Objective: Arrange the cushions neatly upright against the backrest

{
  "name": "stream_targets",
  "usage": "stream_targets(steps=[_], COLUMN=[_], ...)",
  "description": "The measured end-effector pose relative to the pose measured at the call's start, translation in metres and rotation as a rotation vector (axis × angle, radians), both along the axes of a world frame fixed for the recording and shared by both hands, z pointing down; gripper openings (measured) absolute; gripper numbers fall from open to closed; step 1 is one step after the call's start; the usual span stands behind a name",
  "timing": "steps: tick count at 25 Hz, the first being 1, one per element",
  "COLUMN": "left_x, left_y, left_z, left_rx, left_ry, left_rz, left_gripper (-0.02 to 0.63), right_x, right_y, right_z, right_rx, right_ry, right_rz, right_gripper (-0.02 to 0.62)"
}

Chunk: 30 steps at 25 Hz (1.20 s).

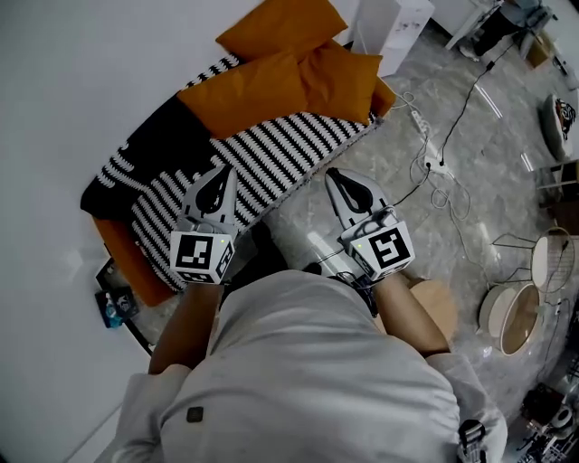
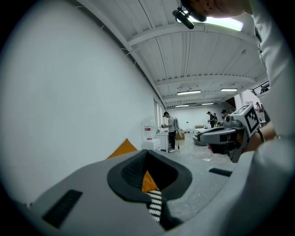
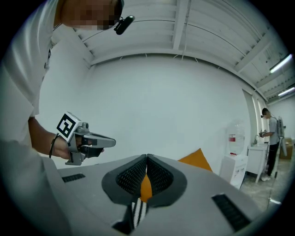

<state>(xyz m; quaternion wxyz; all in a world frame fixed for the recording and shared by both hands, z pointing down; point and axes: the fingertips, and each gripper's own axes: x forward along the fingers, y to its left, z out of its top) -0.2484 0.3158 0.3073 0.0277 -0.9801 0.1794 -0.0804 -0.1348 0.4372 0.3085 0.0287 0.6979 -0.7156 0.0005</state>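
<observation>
Three orange cushions lie at the far end of a sofa point(image 1: 271, 154) with a black-and-white striped cover: one large point(image 1: 240, 95), one beside it point(image 1: 339, 80), one behind them against the white wall point(image 1: 282, 25). My left gripper point(image 1: 223, 172) hovers over the striped seat, shut and empty. My right gripper point(image 1: 333, 174) is level with it near the sofa's front edge, also shut and empty. In the left gripper view the shut jaws point(image 2: 146, 153) point along the wall, with an orange cushion corner point(image 2: 124, 148) above them. The right gripper view shows shut jaws point(image 3: 146, 157) and an orange cushion point(image 3: 196, 159) beyond.
A white cabinet point(image 1: 393, 27) stands past the sofa's far end. A power strip with cables point(image 1: 425, 136) lies on the marble floor to the right. Round wire baskets point(image 1: 516, 312) stand at the far right. A water dispenser point(image 3: 235, 152) stands by the wall, and people point(image 2: 170, 129) stand far off.
</observation>
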Motion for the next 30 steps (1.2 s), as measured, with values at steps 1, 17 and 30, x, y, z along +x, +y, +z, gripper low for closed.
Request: stream_targets(steps=[1, 17, 30], left_x=[0.004, -0.002, 0.003], left_y=[-0.011, -0.184, -0.258], left_z=[0.0, -0.005, 0.014], left_rx=[-0.002, 0.005, -0.037], left_ry=[-0.001, 0.008, 0.017], left_rz=[0.005, 0.054, 0.012], left_gripper=[0.009, 0.009, 0.009], right_x=[0.004, 0.004, 0.013], right_y=[-0.01, -0.185, -0.271], right_z=[-0.001, -0.012, -0.006], right_rx=[0.002, -0.031, -0.049], right_ry=[0.002, 0.018, 0.048], right_rz=[0.008, 0.056, -0.026], right_gripper=[0.026, 0.026, 0.026])
